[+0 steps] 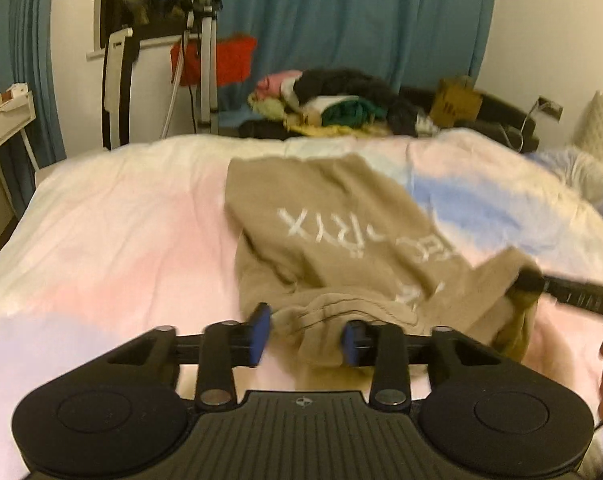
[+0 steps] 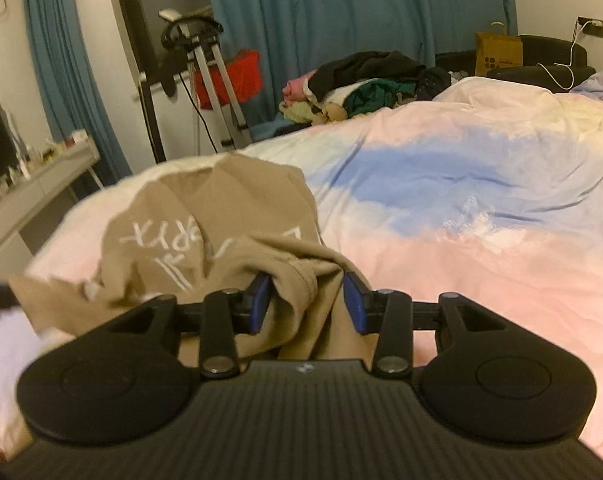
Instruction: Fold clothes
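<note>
A tan T-shirt with white lettering lies rumpled on the pastel bed cover. Its near edge is bunched up between the blue pads of my left gripper, whose jaws stand apart around the fabric without pinching it. In the right wrist view, another bunched fold of the T-shirt sits between the pads of my right gripper. Those jaws are also parted and loose on the cloth. The right gripper's black finger shows at the shirt's right corner in the left wrist view.
A pile of mixed clothes lies beyond the bed's far edge, beside a brown paper bag. A metal stand and blue curtains are at the back. A desk stands on the left, a pillow on the right.
</note>
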Demonstrator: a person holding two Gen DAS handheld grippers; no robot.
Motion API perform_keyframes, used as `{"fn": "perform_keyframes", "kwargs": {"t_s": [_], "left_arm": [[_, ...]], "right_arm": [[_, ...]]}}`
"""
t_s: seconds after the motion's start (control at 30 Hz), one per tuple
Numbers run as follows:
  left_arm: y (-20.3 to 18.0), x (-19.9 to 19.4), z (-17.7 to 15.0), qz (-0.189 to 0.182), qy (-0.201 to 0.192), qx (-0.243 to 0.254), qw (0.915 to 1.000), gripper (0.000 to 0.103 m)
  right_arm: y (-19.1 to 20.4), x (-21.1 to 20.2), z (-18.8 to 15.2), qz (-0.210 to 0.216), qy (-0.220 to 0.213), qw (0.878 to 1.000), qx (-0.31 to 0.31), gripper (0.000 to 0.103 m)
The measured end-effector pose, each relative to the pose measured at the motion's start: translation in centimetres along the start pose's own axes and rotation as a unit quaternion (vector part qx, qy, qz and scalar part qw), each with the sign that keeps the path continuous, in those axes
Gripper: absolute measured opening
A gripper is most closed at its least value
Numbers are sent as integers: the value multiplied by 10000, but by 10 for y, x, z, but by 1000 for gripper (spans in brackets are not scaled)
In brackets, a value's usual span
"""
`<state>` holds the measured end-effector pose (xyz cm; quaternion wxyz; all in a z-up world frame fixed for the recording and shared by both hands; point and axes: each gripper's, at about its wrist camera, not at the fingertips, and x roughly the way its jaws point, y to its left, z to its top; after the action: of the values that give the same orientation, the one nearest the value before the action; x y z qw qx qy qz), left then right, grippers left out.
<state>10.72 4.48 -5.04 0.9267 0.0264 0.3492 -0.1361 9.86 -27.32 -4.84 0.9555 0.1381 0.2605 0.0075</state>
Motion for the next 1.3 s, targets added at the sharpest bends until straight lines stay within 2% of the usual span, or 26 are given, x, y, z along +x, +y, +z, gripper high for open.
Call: {"fn": "perform_keyframes", "kwargs": {"t_s": [0.07, 0.17, 0.3, 0.4, 0.47, 0.6, 0.67, 0.73, 0.83, 0.9, 0.97, 1.07, 1.2, 1.3], "left_arm": [[3, -4, -10, 56, 94, -81, 9999, 60], [1, -14, -24, 106, 133, -174, 9997, 63], [-8, -31, -40, 138, 93, -145, 9998, 76], [-30, -41, -49, 114, -101, 365, 9992, 82], [-48, -40, -52, -1, -213, 790, 9966, 83], [-81, -22, -60, -39, -161, 1432, 9896, 86], [-98, -7, -64, 292, -209, 1818, 9827, 86], [-113, 12, -64, 833, -316, 2066, 9744, 88], [-120, 32, -61, 1359, -509, 2110, 9666, 88], [-124, 38, -63, 1650, -684, 2228, 9584, 88], [-128, 35, -66, 1745, -859, 2440, 9501, 88], [-138, 29, -75, 1887, -1087, 3016, 9282, 90], [-152, 33, -88, 1682, -895, 3480, 9179, 91], [-155, 45, -89, 2022, -733, 3576, 9088, 91]], "right_arm": [[0, -3, 3, 71, -93, 9999, 46, 43], [0, 0, 6, 135, -98, 9998, 99, 43], [3, 8, 6, 115, 4, 9999, 63, 43], [2, 12, 5, 125, 167, 9997, 116, 43], [1, 13, 5, 147, 285, 9993, 174, 43], [-1, 12, 1, 98, 430, 9988, 188, 43], [-2, 12, 0, 36, 455, 9988, 185, 43], [-4, 12, 0, 85, 446, 9985, 312, 43], [-4, 12, 0, 110, 380, 9985, 386, 43], [-2, 13, 0, 20, 352, 9990, 280, 43], [0, 17, -2, -28, 381, 9991, 188, 43], [5, 26, -4, -19, 495, 9988, 54, 43], [9, 34, -7, -115, 552, 9984, -104, 43], [8, 35, -9, -152, 488, 9987, -39, 43]]}}
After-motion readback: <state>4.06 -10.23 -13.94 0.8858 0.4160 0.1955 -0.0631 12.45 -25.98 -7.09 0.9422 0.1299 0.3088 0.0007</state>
